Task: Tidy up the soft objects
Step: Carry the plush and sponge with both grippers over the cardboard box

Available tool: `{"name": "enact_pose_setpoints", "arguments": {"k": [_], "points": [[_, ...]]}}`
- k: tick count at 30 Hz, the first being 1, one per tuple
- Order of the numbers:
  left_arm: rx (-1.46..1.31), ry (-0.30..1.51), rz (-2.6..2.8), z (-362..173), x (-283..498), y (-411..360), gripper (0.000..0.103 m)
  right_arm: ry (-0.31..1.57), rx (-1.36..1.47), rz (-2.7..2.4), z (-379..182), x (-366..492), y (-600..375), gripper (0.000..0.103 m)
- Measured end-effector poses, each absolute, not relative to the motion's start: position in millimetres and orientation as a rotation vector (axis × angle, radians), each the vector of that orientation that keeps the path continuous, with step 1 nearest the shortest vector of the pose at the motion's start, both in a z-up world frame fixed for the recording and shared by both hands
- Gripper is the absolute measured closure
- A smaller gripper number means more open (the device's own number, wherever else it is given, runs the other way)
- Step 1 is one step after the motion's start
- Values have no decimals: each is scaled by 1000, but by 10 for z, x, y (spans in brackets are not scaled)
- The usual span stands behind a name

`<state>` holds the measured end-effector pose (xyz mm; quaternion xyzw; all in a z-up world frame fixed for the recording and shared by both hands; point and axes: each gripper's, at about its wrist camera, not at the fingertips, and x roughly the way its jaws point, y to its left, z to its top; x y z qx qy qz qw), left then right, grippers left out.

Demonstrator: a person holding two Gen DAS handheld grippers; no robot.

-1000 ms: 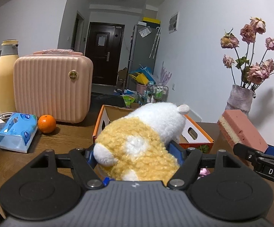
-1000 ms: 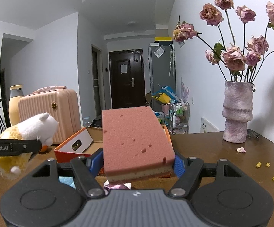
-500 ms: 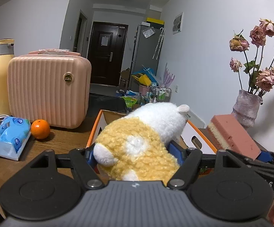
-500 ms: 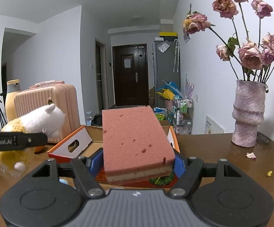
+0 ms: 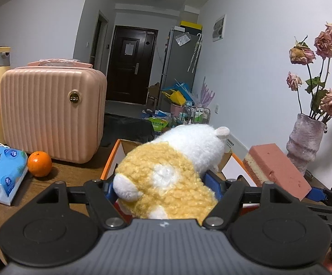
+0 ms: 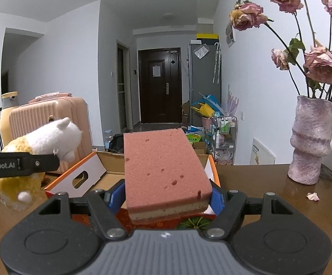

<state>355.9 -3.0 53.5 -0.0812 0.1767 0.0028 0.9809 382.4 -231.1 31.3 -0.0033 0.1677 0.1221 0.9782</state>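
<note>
L hand-held gripper pinches plush toy mid-body – soft, light; R hand-held gripper pinches pink sponge by its sides – squashy. Both held above open box.

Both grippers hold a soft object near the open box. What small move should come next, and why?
Probably carry both a little further forward over the open cardboard box. The sponge in the right gripper and the plush toy in the left gripper hang near its front edge.
</note>
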Motion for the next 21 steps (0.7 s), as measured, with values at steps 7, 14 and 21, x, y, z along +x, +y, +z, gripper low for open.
{"name": "enact_pose_setpoints", "arguments": {"k": [7, 14, 21], "points": [[-162, 371, 7, 508, 3807, -48, 29, 356, -8, 243, 325, 4089, -2304, 31], [-164, 373, 11, 499, 4035, -53, 29, 379, -19, 233, 324, 4320, -2305, 31], [-158, 371, 27, 500, 4231, -35, 29, 414, -27, 223, 298, 4548, -2303, 31]]}}
